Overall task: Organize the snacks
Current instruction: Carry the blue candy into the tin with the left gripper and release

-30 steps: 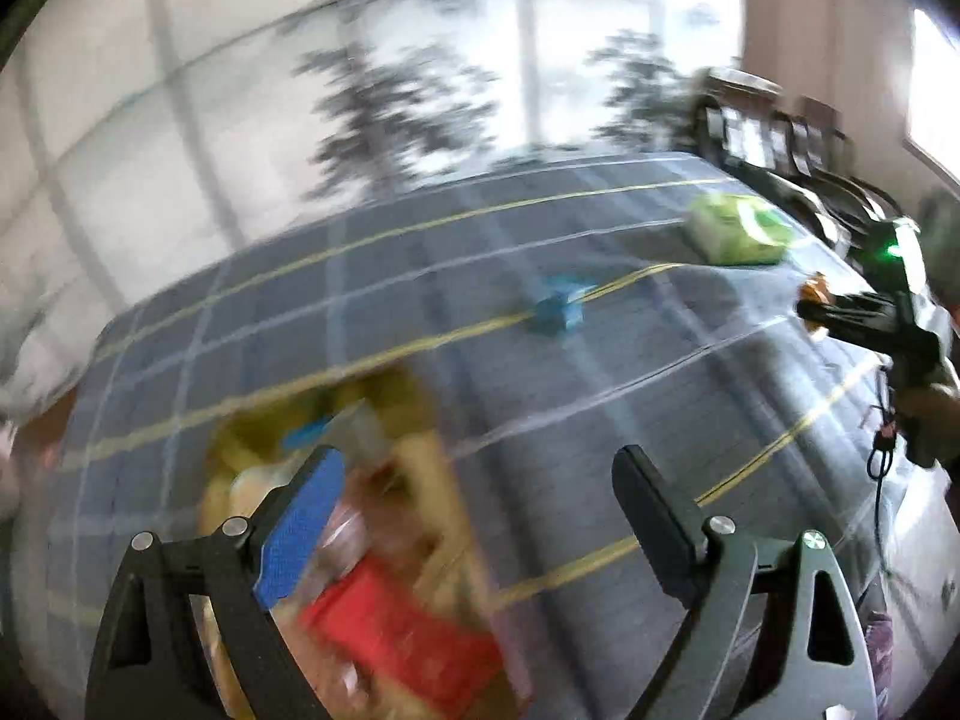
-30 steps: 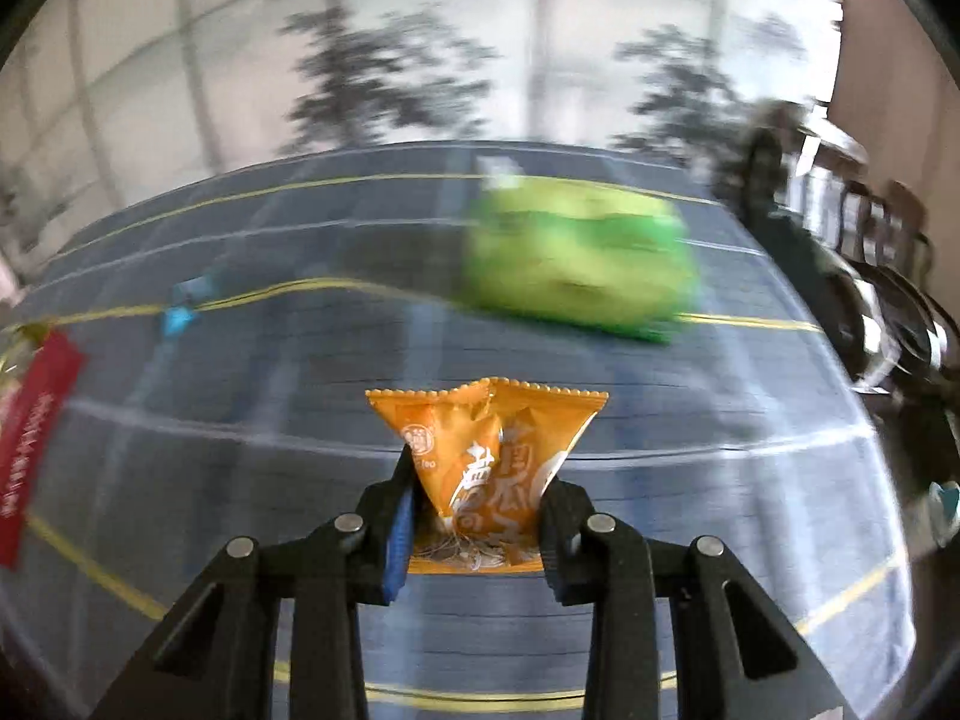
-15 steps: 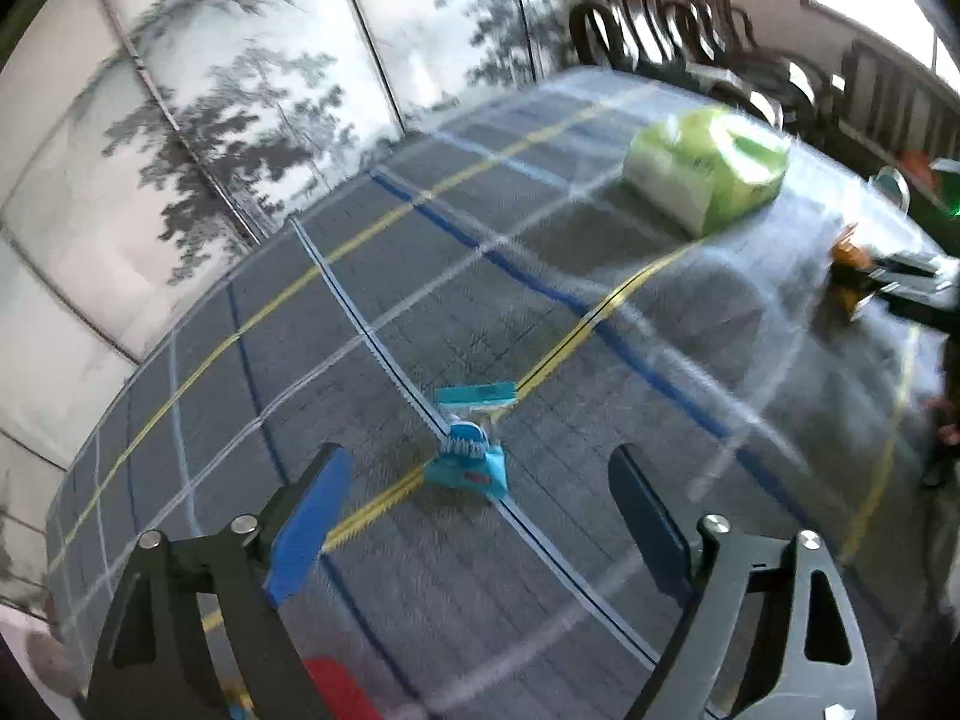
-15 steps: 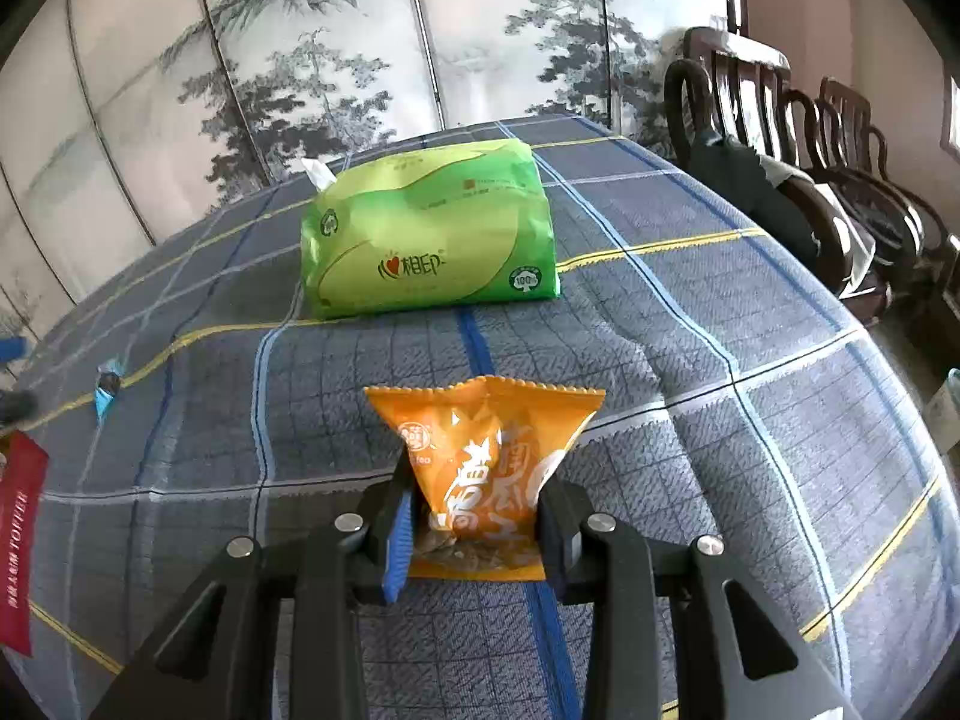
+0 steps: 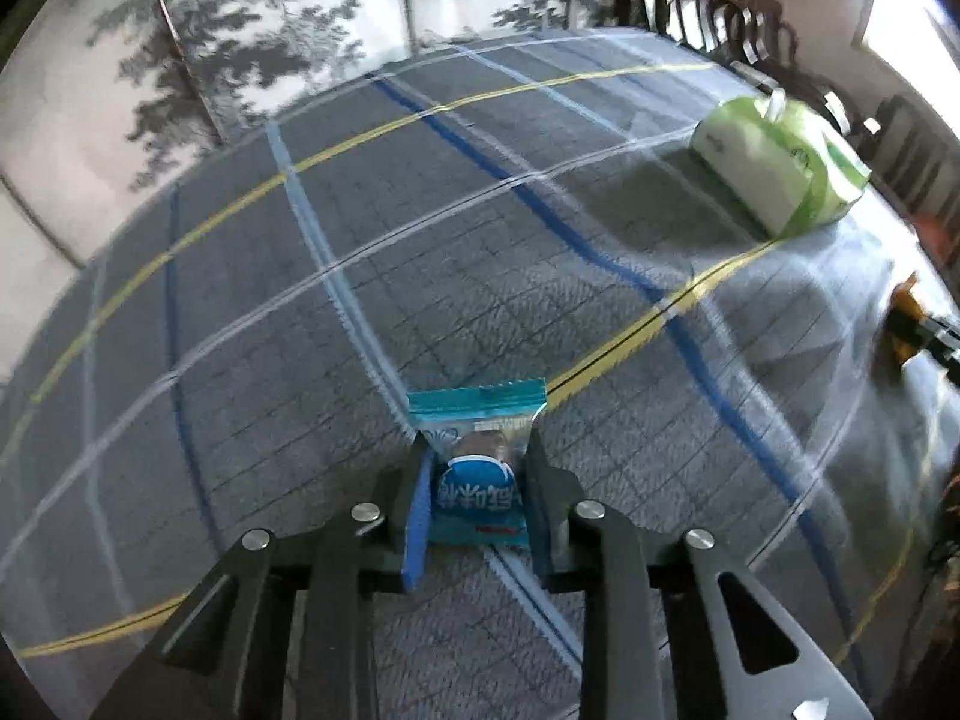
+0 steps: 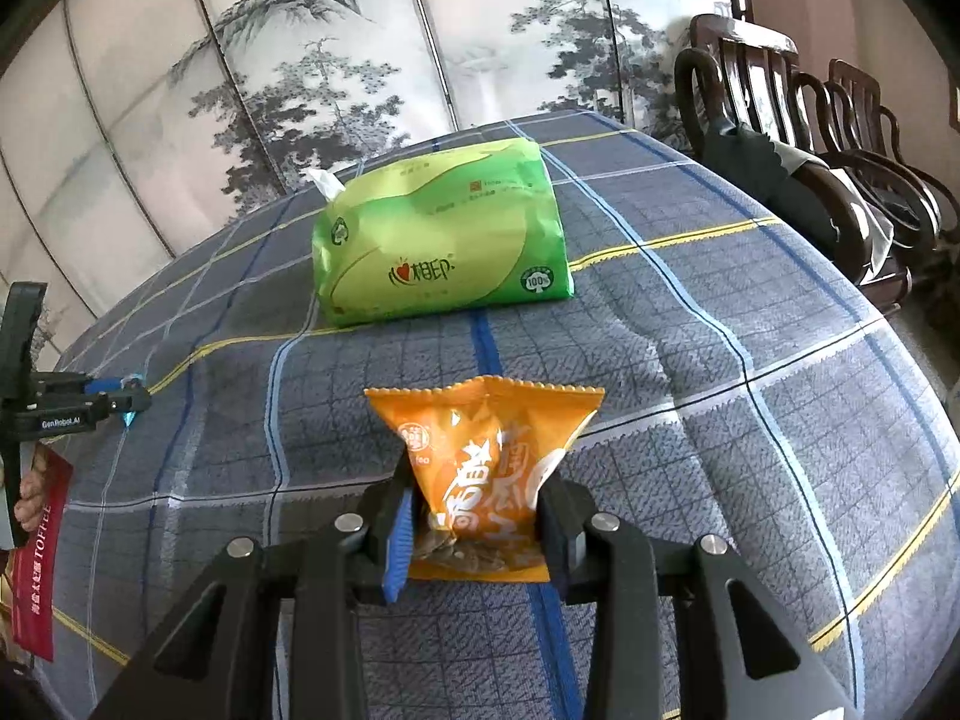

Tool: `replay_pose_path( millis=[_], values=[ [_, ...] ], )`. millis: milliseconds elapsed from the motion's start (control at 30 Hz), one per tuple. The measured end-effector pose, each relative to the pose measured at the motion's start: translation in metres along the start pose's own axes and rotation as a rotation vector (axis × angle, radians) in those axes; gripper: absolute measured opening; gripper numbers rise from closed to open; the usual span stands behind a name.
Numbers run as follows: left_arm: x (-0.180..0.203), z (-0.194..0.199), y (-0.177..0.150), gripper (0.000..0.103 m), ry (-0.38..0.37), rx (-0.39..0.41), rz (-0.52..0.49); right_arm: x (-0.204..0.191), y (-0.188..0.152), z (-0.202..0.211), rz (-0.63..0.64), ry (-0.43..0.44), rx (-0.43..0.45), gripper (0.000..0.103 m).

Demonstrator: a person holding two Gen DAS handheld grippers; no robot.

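A small blue snack packet (image 5: 477,414) lies on the plaid tablecloth (image 5: 420,240). My left gripper (image 5: 477,447) is down over it, jaws closing, the pads pressing on both its sides. In the right wrist view that left gripper (image 6: 90,402) shows at the far left edge. My right gripper (image 6: 479,471) is shut on an orange snack packet (image 6: 486,420), which stands upright between the fingers just above the cloth. The orange packet (image 5: 903,312) also shows at the right edge of the left wrist view.
A green tissue pack (image 6: 441,240) lies on the far half of the table. A red toffee package (image 6: 39,552) sits at the left edge, beside a hand. Dark wooden chairs (image 6: 780,120) stand along the right side, with a painted folding screen (image 6: 360,60) behind the table.
My left gripper swung away from the red and yellow packages, came down over the blue packet and closed on it. My right gripper rolled a little, keeping hold of the orange packet.
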State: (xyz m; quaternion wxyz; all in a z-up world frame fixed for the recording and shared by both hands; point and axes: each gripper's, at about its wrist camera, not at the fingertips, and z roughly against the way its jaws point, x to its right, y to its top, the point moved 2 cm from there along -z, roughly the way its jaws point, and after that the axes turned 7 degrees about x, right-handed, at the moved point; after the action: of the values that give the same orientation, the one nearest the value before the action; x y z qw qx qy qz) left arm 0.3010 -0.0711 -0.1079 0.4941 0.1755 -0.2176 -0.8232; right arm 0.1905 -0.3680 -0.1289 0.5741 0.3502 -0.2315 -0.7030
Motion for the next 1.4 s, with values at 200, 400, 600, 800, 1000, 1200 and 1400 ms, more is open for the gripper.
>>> replay_pose_path(
  millis=[200,400,600,800,1000,1200,1400],
  values=[
    [0.013,0.051,-0.030,0.022,0.000,0.036,0.146,-0.003,0.002,-0.003,0.007,-0.010,-0.002,0.036],
    [0.034,0.122,-0.088,0.023,-0.026,0.083,0.255,-0.005,0.001,-0.003,0.016,-0.020,-0.004,0.036],
    [0.043,0.170,-0.132,0.023,0.031,0.102,0.270,-0.011,0.000,-0.004,0.041,-0.047,-0.008,0.036],
    [0.031,0.203,-0.158,0.023,0.085,0.144,0.305,-0.013,0.000,-0.004,0.042,-0.049,-0.009,0.036],
    [0.012,0.223,-0.178,0.023,0.154,0.168,0.340,-0.012,0.000,-0.004,0.046,-0.054,-0.010,0.036],
    [-0.001,0.232,-0.189,0.023,0.207,0.176,0.359,-0.011,0.000,-0.004,0.040,-0.049,-0.009,0.036],
    [-0.017,0.233,-0.200,0.023,0.229,0.165,0.396,-0.011,0.000,-0.004,0.039,-0.049,-0.010,0.036]
  ],
)
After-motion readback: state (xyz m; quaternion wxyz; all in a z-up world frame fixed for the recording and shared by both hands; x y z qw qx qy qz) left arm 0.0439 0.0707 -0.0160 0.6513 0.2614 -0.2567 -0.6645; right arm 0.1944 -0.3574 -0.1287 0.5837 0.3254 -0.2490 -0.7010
